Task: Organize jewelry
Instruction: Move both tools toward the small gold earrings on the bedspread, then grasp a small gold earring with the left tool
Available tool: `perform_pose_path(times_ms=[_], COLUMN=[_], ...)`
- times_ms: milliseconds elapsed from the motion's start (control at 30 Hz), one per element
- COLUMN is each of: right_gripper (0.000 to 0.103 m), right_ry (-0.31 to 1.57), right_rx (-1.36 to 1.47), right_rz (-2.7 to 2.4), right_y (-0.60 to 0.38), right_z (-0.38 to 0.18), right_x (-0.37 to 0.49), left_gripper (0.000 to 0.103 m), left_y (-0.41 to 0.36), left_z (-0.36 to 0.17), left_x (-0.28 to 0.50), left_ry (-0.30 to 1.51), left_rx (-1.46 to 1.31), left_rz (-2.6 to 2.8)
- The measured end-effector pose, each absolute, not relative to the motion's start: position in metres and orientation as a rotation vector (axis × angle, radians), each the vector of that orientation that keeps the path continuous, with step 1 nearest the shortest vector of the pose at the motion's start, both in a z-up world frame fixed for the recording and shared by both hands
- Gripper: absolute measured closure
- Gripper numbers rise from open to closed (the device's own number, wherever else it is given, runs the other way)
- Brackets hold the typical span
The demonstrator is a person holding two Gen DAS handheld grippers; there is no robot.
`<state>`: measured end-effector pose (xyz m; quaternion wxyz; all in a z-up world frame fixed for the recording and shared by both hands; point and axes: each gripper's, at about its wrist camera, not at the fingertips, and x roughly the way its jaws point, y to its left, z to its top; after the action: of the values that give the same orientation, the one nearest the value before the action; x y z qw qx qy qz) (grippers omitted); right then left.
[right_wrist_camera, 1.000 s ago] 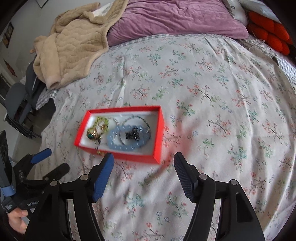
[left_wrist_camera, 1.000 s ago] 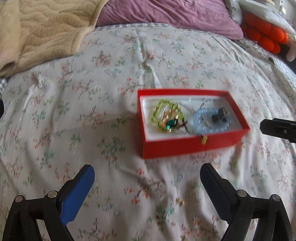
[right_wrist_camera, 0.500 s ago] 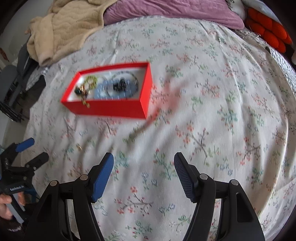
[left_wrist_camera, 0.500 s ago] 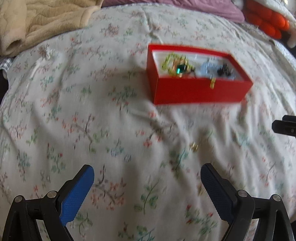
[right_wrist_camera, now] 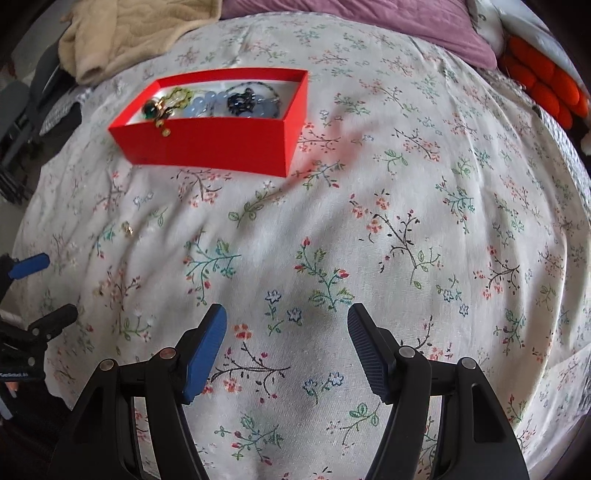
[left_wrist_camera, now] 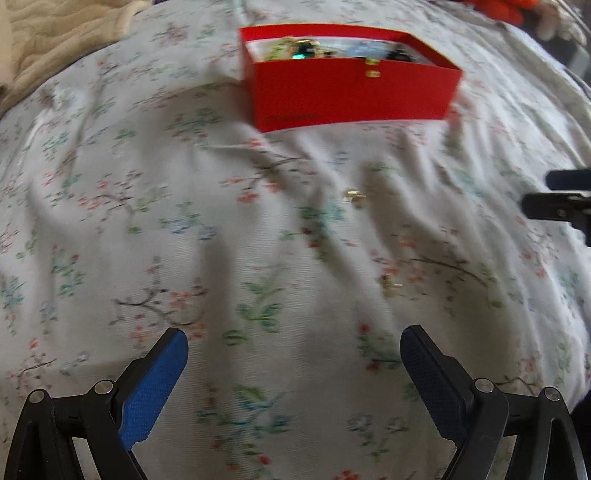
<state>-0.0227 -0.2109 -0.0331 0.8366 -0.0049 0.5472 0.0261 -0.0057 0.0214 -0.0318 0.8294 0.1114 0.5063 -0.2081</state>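
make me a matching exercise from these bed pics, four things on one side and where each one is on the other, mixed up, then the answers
Things:
1. blue bead bracelet
2. gold earring
3. beige blanket
4. orange cushion

Places:
A. far right edge of the bed
B. loose on the floral sheet, in front of the box
C. inside the red box
D. heaped at the far left corner of the bed

Pairs: 1-C, 2-B, 3-D, 4-A
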Motion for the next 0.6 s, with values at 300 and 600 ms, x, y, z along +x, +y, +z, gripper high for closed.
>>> perform_pose_path(times_ms=[300, 600], right_gripper=[0.032, 0.032], right_ry=[1.131, 1.143], right_rx=[-0.057, -0.079], right_rz=[0.084, 0.106], right_y=[-0.203, -0.196], right_z=[-0.033, -0.038], right_x=[-0.029, -0.032], left_gripper=[0.047, 0.068], left_y=[-0.006, -0.022], left_z=[-0.023, -0.035], left_x=[-0.017, -0.017], left_ry=[0.984, 1.026], left_rx=[0.255, 0.271], left_rz=[-0.561, -0.626])
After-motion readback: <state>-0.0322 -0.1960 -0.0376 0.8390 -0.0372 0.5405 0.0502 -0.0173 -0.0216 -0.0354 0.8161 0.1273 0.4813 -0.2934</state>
